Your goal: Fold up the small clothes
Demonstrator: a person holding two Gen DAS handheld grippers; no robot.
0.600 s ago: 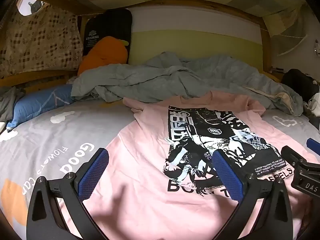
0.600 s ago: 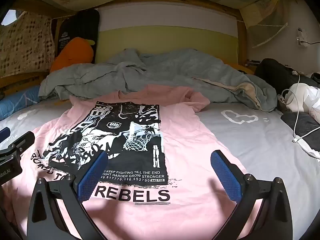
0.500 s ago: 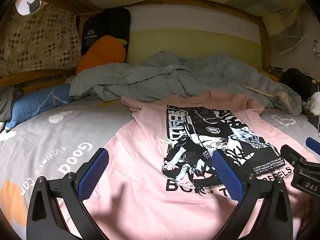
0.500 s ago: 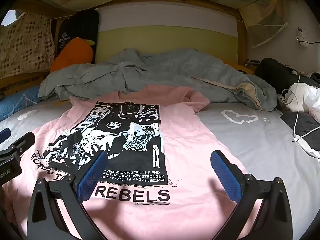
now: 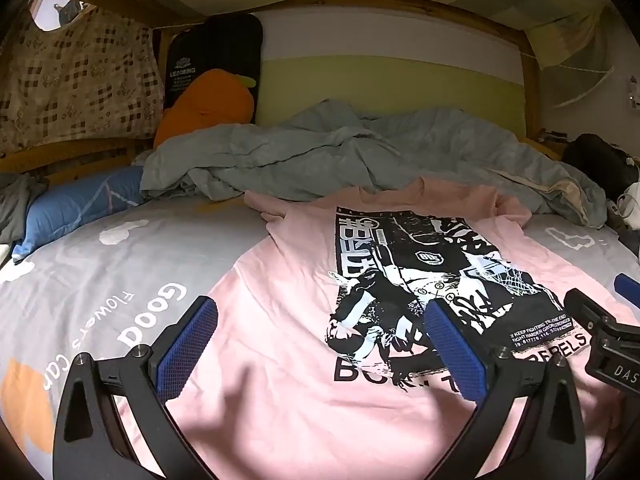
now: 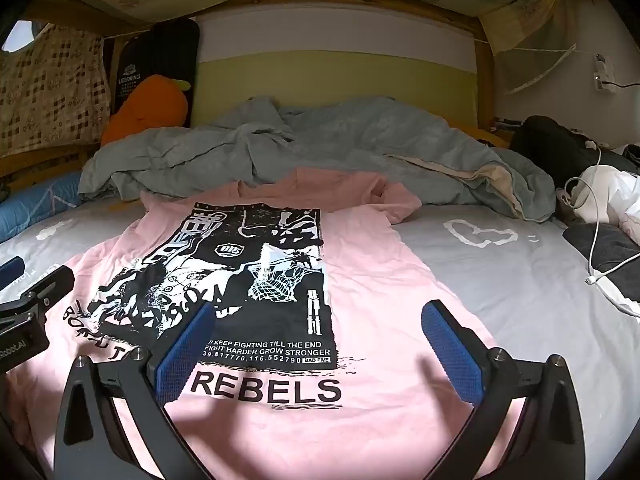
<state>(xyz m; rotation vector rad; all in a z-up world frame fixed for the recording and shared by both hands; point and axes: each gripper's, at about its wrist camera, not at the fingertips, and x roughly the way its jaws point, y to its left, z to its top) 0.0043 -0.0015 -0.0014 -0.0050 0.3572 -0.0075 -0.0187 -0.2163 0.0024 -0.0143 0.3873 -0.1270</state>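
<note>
A pink T-shirt (image 5: 288, 320) with a black and white print lies spread flat, print up, on the grey bed sheet (image 5: 120, 264); it also shows in the right wrist view (image 6: 380, 300). Its neck points toward the headboard and its hem is nearest me. My left gripper (image 5: 320, 348) is open and empty, hovering over the shirt's lower left part. My right gripper (image 6: 316, 352) is open and empty over the lower right part, above the word REBELS. Each gripper shows at the edge of the other's view.
A crumpled grey-green duvet (image 5: 360, 160) lies just behind the shirt's collar. An orange plush (image 5: 204, 104) and a blue pillow (image 5: 76, 208) sit at the back left. Dark clothes, a white bag and a cable (image 6: 600, 248) lie at the right.
The left wrist view has shifted slightly, so the shirt sits a little further left and lower in it. The right gripper has not visibly moved. Both stay open.
</note>
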